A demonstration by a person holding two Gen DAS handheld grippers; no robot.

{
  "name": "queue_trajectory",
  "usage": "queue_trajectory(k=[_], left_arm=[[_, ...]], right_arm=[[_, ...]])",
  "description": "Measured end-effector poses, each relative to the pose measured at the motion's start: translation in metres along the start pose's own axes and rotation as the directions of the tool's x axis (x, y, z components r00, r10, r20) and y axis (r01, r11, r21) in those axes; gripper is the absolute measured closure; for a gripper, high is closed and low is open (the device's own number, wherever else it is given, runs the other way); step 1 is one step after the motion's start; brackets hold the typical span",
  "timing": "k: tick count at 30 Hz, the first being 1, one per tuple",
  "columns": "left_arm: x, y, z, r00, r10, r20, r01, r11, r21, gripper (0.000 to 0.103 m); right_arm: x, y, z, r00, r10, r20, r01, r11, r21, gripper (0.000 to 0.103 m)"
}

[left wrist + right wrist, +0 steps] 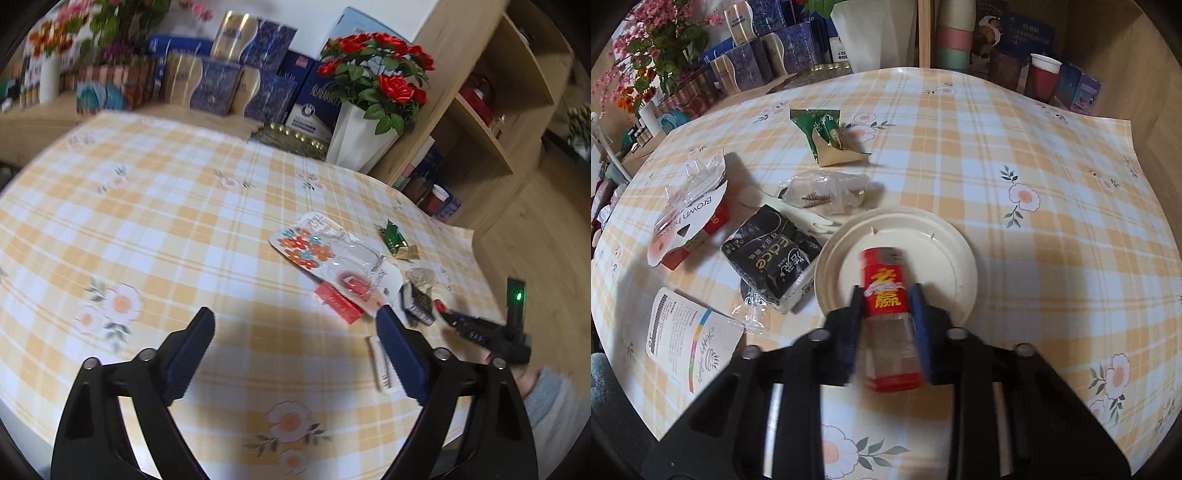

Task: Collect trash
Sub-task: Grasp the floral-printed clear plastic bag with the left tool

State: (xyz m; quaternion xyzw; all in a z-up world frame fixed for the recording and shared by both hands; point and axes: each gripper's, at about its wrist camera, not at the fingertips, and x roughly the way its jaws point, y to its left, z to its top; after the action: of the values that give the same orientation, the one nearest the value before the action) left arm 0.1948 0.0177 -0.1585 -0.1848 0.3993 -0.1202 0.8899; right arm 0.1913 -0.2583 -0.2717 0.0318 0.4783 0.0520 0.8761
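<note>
While my right gripper (886,314) holds the red lighter (886,295) in its jaws over the white plate (945,236) and my left gripper (295,343) hangs wide above the tabletop (184,221), I think a loose squeeze could drop it.

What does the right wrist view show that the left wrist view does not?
Only the right wrist view: the right gripper shut on a red lighter above a white plate, a bag of screws, a red cup.
Only the left wrist view: the open left gripper, red roses.
Both: the checked cloth, green wrapper, black packet.
</note>
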Motion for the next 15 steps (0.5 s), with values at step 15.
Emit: queue_trajectory(k=[15], left_arm=[[0.115,0.032,0.026,0.961,-0.269,-0.065,0.201,0.841,-0.502,0.039]], right_arm=[[-0.042,0.003,-0.010,0.981,0.068,0.184,-0.084,0.993,0.082,0.077]])
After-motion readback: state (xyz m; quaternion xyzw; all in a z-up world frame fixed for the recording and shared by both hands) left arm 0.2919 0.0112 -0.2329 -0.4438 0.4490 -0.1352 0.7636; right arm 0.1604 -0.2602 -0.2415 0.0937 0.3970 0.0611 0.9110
